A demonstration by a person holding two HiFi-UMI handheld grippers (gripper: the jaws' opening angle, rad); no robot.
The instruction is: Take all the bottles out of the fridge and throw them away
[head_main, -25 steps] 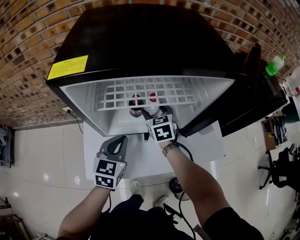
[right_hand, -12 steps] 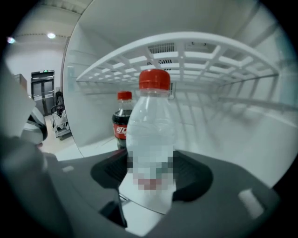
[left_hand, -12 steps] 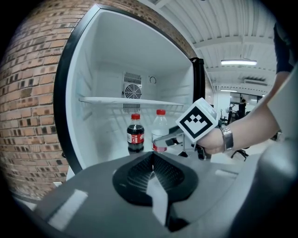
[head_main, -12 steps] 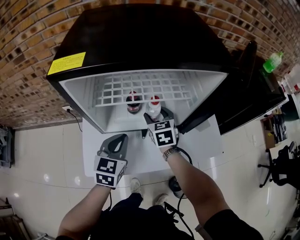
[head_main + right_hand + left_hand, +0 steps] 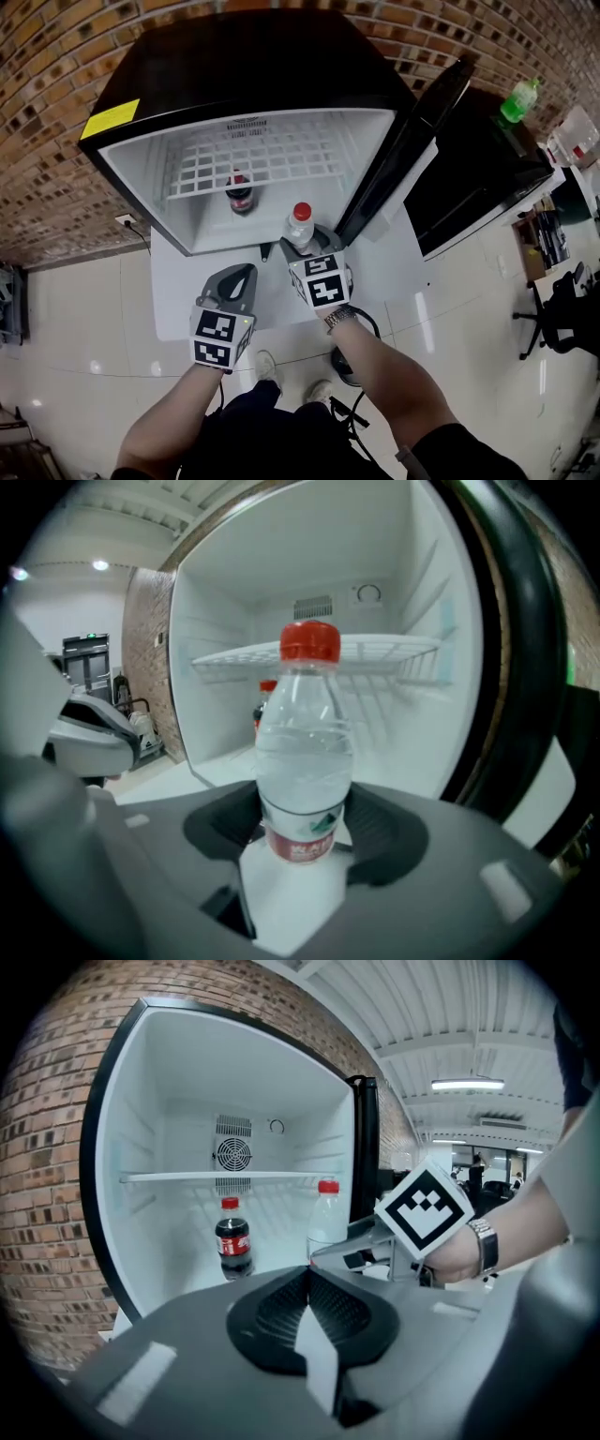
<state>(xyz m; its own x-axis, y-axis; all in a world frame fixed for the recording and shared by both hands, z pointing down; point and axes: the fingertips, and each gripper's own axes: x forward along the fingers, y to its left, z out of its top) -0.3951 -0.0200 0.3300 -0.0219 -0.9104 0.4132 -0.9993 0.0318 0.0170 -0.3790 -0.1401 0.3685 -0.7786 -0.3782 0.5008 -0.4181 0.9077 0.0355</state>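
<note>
Right gripper [image 5: 307,253]: jaws just closed onto clear bottle [image 5: 303,752], holding low on body. Risk: bottle tips, slips, strikes near fridge [image 5: 178,202] edge. Left gripper [image 5: 307,1279]: jaws together, empty.

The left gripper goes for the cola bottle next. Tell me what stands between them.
Nothing visible. The cola bottle stands on the open fridge's floor, straight ahead of the left gripper; the clear bottle is off to the right.
</note>
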